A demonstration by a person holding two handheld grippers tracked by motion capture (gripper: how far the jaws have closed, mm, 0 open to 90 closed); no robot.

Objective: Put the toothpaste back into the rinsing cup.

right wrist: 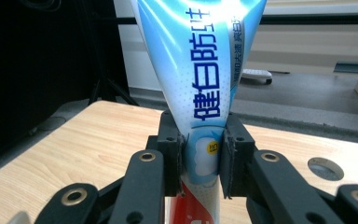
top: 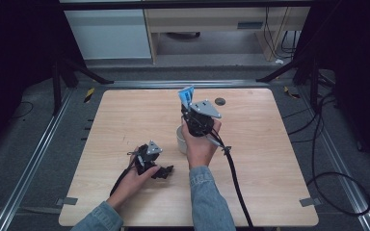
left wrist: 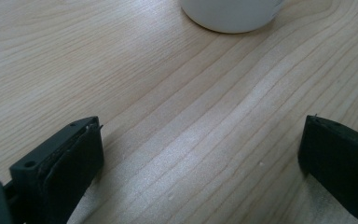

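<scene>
A blue and white toothpaste tube (right wrist: 200, 79) with dark blue lettering stands upright between the jaws of my right gripper (right wrist: 201, 156), which is shut on its lower part. In the high view the tube's flat end (top: 186, 96) sticks up above the right gripper (top: 196, 118), held over a white cup (top: 181, 138) near the table's middle. My left gripper (top: 161, 171) rests low on the table at the front left, open. Its two black jaws stand wide apart over bare wood, and the white cup's base (left wrist: 230, 16) lies ahead of them.
The light wooden table (top: 125, 115) has a small round dark disc (top: 219, 101) near its far edge. Black cables (top: 236, 183) trail from the grippers toward the front edge. Dark floor, stand legs and cables surround the table.
</scene>
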